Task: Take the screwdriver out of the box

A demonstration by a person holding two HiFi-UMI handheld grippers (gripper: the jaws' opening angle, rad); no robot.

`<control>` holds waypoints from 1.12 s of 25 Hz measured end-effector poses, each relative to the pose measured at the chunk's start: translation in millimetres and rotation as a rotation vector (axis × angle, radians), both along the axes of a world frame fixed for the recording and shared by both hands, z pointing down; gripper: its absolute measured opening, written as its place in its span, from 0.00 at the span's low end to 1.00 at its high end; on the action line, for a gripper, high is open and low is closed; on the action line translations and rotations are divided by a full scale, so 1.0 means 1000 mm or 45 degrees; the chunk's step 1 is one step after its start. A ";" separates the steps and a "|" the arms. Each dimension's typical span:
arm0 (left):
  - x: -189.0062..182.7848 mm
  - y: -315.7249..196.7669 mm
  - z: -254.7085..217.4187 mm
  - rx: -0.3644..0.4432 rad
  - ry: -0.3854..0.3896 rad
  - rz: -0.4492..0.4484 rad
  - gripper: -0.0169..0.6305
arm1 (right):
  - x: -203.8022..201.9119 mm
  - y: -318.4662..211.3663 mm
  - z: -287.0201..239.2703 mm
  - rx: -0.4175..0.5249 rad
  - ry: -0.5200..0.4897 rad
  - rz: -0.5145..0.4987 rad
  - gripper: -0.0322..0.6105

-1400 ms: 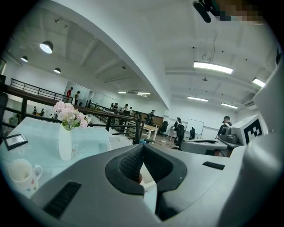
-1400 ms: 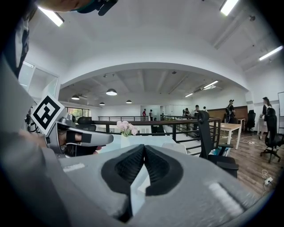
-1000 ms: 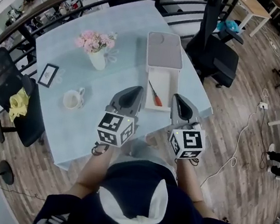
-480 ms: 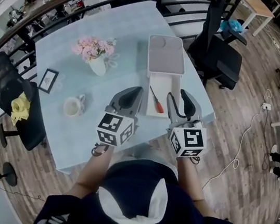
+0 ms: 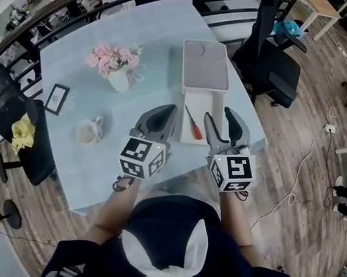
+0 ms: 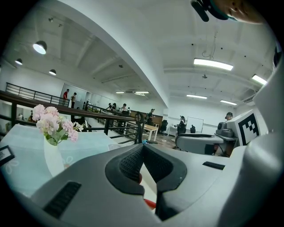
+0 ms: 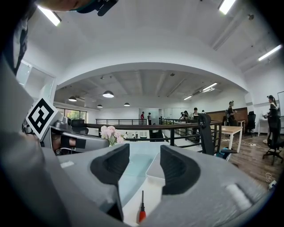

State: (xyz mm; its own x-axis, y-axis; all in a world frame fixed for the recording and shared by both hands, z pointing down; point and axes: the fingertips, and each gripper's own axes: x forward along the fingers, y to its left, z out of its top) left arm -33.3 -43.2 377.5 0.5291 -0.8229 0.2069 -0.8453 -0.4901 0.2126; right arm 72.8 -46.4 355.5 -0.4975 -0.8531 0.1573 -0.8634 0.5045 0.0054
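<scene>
Pale-blue table (image 5: 147, 36) under white box (image 5: 206, 103), wood-plank floor (image 5: 306, 146), dark railing (image 5: 46, 11)

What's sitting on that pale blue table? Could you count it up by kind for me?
Vase of flowers: 1
Picture frame: 1
Mug: 1
Box: 1
Screwdriver: 1
Total: 5
</scene>
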 end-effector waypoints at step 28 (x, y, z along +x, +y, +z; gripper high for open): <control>-0.011 -0.042 0.054 -0.137 -0.005 -0.020 0.05 | -0.024 -0.033 0.121 -0.443 0.110 -0.211 0.38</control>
State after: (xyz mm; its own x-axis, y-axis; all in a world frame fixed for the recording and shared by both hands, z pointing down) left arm -43.9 -85.2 431.2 0.5155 -0.8040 0.2965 -0.8536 -0.4513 0.2603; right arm 48.9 -79.3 476.2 -0.5962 -0.6507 0.4703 -0.7740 0.6215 -0.1212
